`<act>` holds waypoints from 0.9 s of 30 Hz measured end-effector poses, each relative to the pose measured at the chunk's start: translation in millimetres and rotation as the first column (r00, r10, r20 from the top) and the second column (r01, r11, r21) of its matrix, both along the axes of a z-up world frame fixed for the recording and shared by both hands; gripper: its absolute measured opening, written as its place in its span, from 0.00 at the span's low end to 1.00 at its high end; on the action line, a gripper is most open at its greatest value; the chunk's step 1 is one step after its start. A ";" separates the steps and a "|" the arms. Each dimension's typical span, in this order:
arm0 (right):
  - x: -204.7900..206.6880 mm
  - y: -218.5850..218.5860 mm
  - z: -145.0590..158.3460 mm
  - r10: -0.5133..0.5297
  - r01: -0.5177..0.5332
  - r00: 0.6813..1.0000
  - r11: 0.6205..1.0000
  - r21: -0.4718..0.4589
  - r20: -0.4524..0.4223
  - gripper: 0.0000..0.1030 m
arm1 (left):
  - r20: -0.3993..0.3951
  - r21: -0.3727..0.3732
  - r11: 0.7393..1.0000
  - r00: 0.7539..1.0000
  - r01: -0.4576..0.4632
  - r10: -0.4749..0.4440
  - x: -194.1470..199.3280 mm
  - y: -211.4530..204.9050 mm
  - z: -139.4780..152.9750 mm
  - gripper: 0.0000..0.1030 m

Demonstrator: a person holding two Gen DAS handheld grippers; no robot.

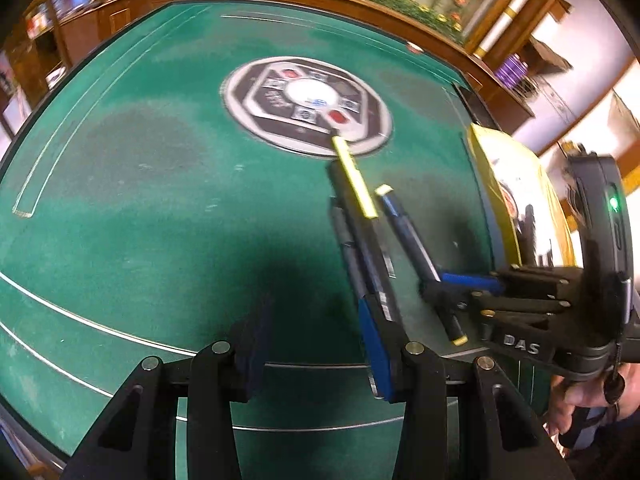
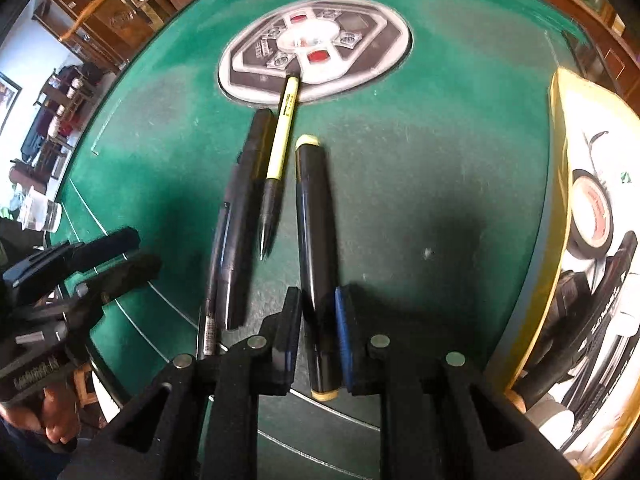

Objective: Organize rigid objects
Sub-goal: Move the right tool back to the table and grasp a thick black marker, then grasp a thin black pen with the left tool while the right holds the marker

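My right gripper [image 2: 318,340] is clamped on the black pen with cream caps [image 2: 316,248], pads pressing both sides near its lower end. My left gripper [image 1: 316,348] stands partly open over the green felt table [image 1: 140,200], nothing between its pads. The held pen lies flat, long axis running away from the tongs toward the round centre panel [image 2: 320,52]. Just left of it lie a yellow pen [image 2: 282,136] and a dark marker [image 2: 240,208], roughly parallel. A yellow box [image 2: 560,184] sits right.
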State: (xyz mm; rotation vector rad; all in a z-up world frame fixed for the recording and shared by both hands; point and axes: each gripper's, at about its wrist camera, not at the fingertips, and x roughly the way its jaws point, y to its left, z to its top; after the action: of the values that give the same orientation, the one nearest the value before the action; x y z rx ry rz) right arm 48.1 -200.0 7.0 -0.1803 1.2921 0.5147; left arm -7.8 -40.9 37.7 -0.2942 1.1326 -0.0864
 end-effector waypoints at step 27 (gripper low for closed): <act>-1.3 -5.7 -4.1 -0.011 0.011 1.000 0.999 0.052 -0.003 0.15 | -0.082 0.193 0.973 0.990 0.128 -0.114 19.8 -46.1 -17.2 0.45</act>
State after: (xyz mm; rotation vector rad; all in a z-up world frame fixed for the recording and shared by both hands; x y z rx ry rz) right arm 46.8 -205.6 2.9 -0.1290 1.2805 0.5390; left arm 12.0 -86.9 20.6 -0.0502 1.2189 -0.0708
